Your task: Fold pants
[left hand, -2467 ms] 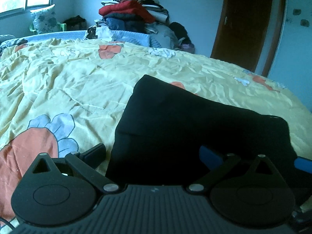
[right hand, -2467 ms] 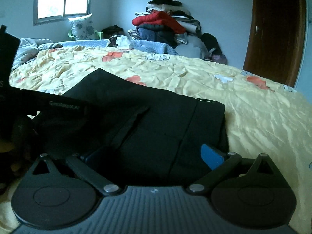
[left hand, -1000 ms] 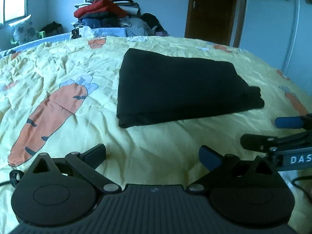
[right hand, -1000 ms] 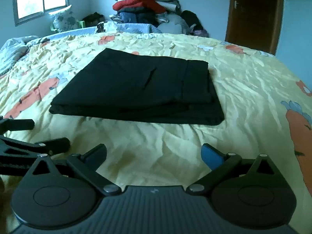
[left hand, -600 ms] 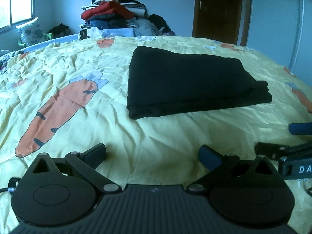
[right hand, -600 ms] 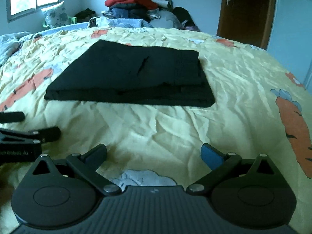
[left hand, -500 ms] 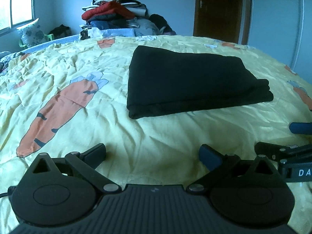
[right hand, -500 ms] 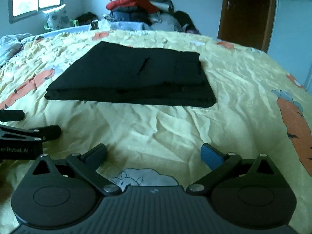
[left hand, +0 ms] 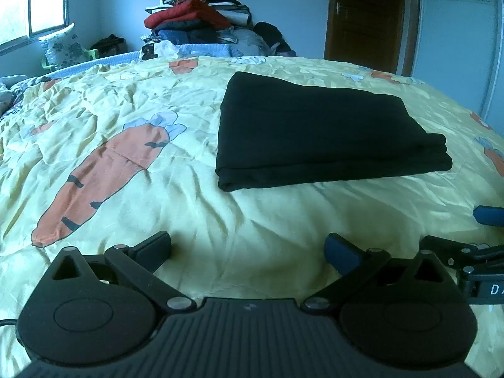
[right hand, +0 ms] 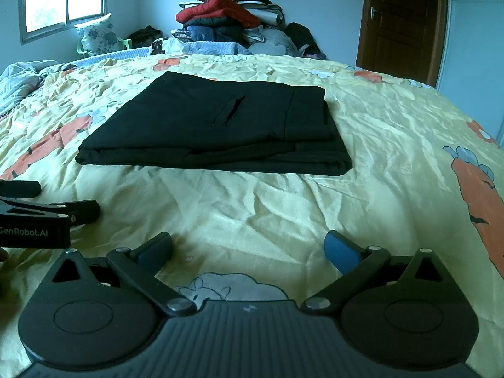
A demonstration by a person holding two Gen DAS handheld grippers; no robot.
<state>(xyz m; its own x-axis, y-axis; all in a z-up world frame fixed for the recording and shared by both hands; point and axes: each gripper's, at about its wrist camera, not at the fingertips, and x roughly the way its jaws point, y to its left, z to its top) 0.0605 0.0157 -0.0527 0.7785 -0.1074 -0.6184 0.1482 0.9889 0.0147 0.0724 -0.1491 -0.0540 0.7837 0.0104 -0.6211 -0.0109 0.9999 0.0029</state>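
The black pants (left hand: 315,129) lie folded into a flat rectangle on the yellow carrot-print bedspread (left hand: 126,100). In the right wrist view the folded pants (right hand: 220,126) show a pocket slit on top and stacked layers along the near edge. My left gripper (left hand: 247,250) is open, held back from the pants over bare bedspread, with nothing between its fingers. My right gripper (right hand: 249,249) is open too, equally far back. Each view catches the other gripper at its side edge: the right gripper (left hand: 485,236) at the right, the left gripper (right hand: 41,208) at the left.
A tall pile of clothes (right hand: 230,15) stands beyond the far side of the bed. A brown door (right hand: 400,22) is at the back right, a window (right hand: 63,0) and a pillow (right hand: 97,34) at the back left. A rumpled blanket (right hand: 19,78) lies at the left.
Both grippers have pulled back from the pants, which were right at the fingers 2.5 s ago. The pants lie still; over the last half second the views barely shift.
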